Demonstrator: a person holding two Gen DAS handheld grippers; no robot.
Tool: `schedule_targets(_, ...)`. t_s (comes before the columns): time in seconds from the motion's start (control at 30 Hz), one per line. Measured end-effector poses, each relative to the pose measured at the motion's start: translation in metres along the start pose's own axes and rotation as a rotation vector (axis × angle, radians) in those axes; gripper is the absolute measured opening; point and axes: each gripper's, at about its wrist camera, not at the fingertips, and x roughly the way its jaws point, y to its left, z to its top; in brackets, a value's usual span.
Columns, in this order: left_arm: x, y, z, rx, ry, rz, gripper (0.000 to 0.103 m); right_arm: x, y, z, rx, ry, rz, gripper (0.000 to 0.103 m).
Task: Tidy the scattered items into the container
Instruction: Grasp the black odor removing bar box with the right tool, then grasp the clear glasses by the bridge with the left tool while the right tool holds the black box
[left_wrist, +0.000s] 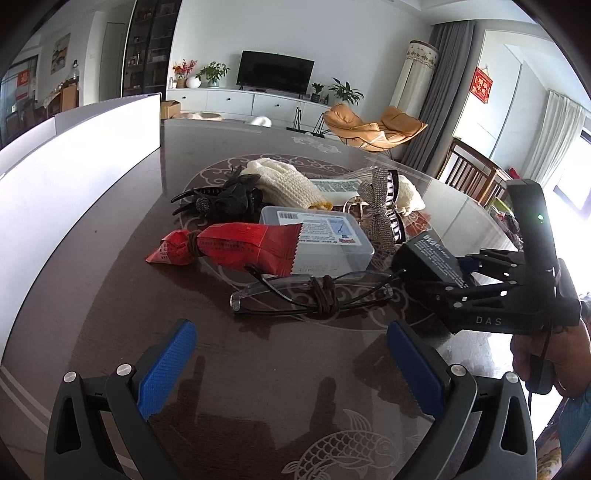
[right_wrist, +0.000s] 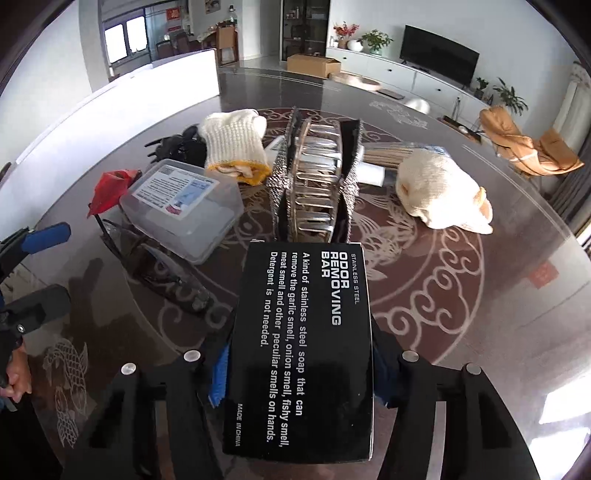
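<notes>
Pinching black box (right_wrist: 301, 350) in right gripper (right_wrist: 299, 373), left gripper (left_wrist: 291, 365) wide; risks snagging hair clip (right_wrist: 314, 177), glasses (left_wrist: 295, 291).

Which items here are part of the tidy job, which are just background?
Job:
odor removing bar box, held by right gripper
white container
folded glasses
red packet
clear plastic box
black hair claw
rhinestone bow clip
knit gloves

Background:
TV
orange lounge chair

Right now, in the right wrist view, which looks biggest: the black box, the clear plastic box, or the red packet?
1. black box, though it is nearest the camera, held in the right fingers.
2. clear plastic box.
3. red packet, partly hidden.
</notes>
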Motion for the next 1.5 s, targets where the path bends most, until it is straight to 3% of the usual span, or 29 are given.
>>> schedule_targets(0.17, 0.001, 0.021, 0.004, 0.043, 0.060, -0.008, 0.103, -0.025, -0.021, -0.042, 0.155, -0.020, -0.046, 0.060)
schedule_targets(0.33, 0.016, 0.026, 0.010, 0.194, 0.162, -0.125, 0.103, -0.043, -0.025, -0.069, 0.202, -0.047, -0.079, 0.060)
schedule_targets(0.47, 0.037, 0.014, 0.016, 0.323, 0.204, -0.063, 0.103, -0.047, -0.021, -0.081, 0.229, -0.083, -0.096, 0.060)
schedule_targets(0.57, 0.048, 0.006, 0.025, 0.365, 0.213, -0.070, 0.103, -0.047, -0.020, -0.081, 0.238, -0.084, -0.102, 0.061)
schedule_targets(0.63, 0.051, -0.003, 0.028, 0.393, 0.225, -0.146, 0.103, -0.046, -0.020, -0.080, 0.238, -0.084, -0.104, 0.061)
schedule_targets(0.8, 0.033, -0.031, 0.012, 0.542, 0.314, -0.466, 0.103, -0.046, -0.019, -0.081, 0.237, -0.085, -0.105, 0.061)
schedule_targets(0.83, 0.028, -0.034, 0.007, 0.563, 0.327, -0.500, 0.103, -0.046, -0.019, -0.081, 0.237, -0.085, -0.105, 0.061)
schedule_targets(0.87, 0.025, -0.037, 0.003, 0.579, 0.326, -0.492, 0.103, -0.046, -0.019, -0.081, 0.237, -0.085, -0.106, 0.061)
schedule_targets(1.0, 0.031, -0.035, 0.008, 0.540, 0.293, -0.320, 0.103, -0.046, -0.019, -0.081, 0.237, -0.085, -0.106, 0.061)
schedule_targets(1.13, 0.052, -0.043, 0.023, 0.494, 0.311, -0.240, 0.103, -0.046, -0.019, -0.081, 0.235, -0.084, -0.113, 0.060)
schedule_targets(1.23, 0.066, -0.063, 0.024, 0.526, 0.324, -0.105, 0.103, -0.046, -0.020, -0.081, 0.234, -0.084, -0.117, 0.060)
schedule_targets(1.5, 0.077, -0.098, 0.028, 0.492, 0.348, -0.083, 0.103, -0.047, -0.024, -0.082, 0.255, -0.086, -0.114, 0.062)
